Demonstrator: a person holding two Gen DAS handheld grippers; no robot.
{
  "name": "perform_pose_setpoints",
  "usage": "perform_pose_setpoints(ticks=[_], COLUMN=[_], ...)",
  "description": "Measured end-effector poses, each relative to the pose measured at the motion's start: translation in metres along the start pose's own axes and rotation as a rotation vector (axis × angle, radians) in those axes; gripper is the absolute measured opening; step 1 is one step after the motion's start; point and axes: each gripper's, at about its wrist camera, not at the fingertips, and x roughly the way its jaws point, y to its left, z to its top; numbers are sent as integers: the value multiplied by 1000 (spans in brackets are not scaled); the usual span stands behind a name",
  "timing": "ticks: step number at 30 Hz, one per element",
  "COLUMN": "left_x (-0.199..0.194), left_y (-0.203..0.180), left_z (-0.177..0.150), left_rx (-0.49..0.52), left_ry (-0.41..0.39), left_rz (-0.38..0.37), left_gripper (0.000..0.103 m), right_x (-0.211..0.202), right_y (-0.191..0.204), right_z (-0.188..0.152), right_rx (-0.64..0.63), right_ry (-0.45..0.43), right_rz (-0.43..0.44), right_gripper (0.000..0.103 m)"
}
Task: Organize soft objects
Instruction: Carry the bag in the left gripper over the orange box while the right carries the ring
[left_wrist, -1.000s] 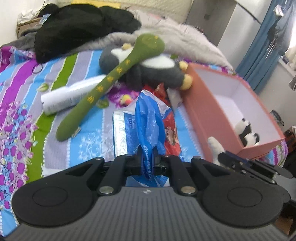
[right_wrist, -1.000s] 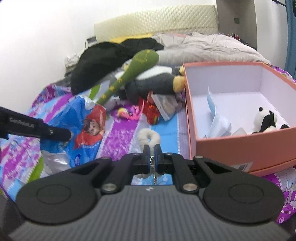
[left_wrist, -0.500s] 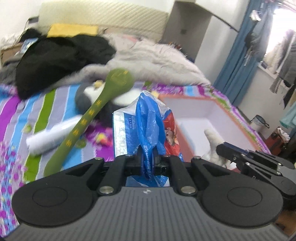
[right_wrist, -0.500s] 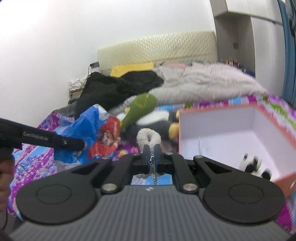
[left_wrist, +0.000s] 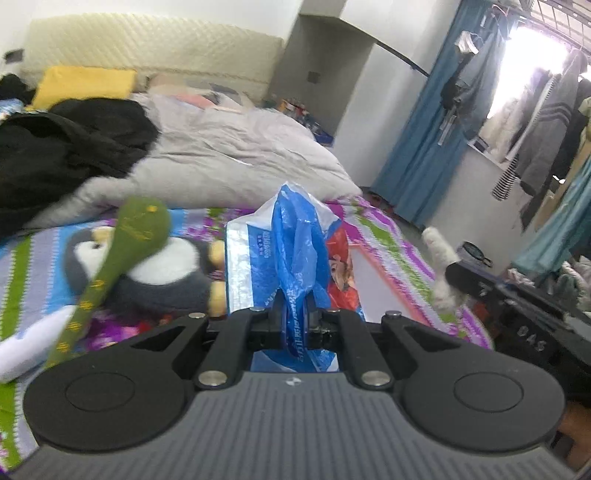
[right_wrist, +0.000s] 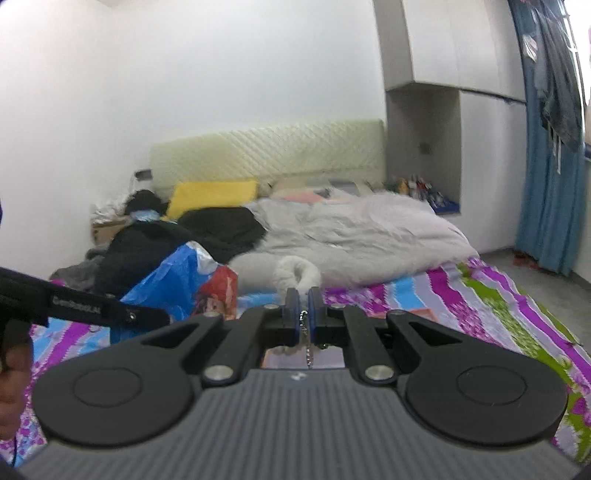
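Observation:
My left gripper (left_wrist: 295, 314) is shut on a blue plastic bag (left_wrist: 295, 243) with a cartoon print and holds it up above the bed; the bag also shows in the right wrist view (right_wrist: 184, 280). My right gripper (right_wrist: 303, 310) is shut on a white fluffy ring toy (right_wrist: 297, 275) with a small metal chain, also lifted; the toy shows at the right of the left wrist view (left_wrist: 439, 266). A penguin plush (left_wrist: 159, 273) and a long green plush (left_wrist: 122, 251) lie on the striped bedsheet. The pink box (left_wrist: 373, 273) is mostly hidden behind the bag.
A grey duvet (left_wrist: 229, 162), black clothes (left_wrist: 55, 147) and a yellow pillow (left_wrist: 81, 85) fill the far half of the bed. A white roll (left_wrist: 26, 347) lies at the left. Blue curtains (left_wrist: 432, 147) and hanging clothes stand at the right.
Both grippers have risen and tilted up with their loads. The box and the bedsheet have dropped low in both views, and the headboard and walls have come into view.

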Motion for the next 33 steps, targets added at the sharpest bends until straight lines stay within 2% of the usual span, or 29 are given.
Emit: perform_pose_setpoints(ticks=[7, 9, 13, 19, 23, 28, 30, 33], left_x=[65, 89, 127, 180, 199, 207, 207, 199], left_y=[-34, -37, -43, -34, -28, -30, -33, -36], left_z=[14, 13, 9, -3, -14, -20, -21, -21], left_rx=[49, 45, 63, 38, 40, 63, 85, 103], left_ry=[104, 153, 194, 316, 360, 387, 400, 375], left_rz=[5, -2, 14, 7, 31, 41, 52, 52], left_gripper=[9, 9, 9, 9, 9, 11, 22, 25], right_x=[37, 45, 66, 93, 99, 104, 104, 101], right_y=[-54, -65, -77, -92, -99, -100, -99, -99], right_z=[-11, -17, -35, -65, -85, -96, -95, -94], right_rx=[39, 58, 60, 63, 71, 66, 56, 61], right_ry=[187, 224, 307, 423, 479, 507, 507, 491], right_rz=[-64, -75, -89, -119, -135, -153, -160, -165], right_gripper=[9, 9, 9, 9, 10, 11, 15, 34])
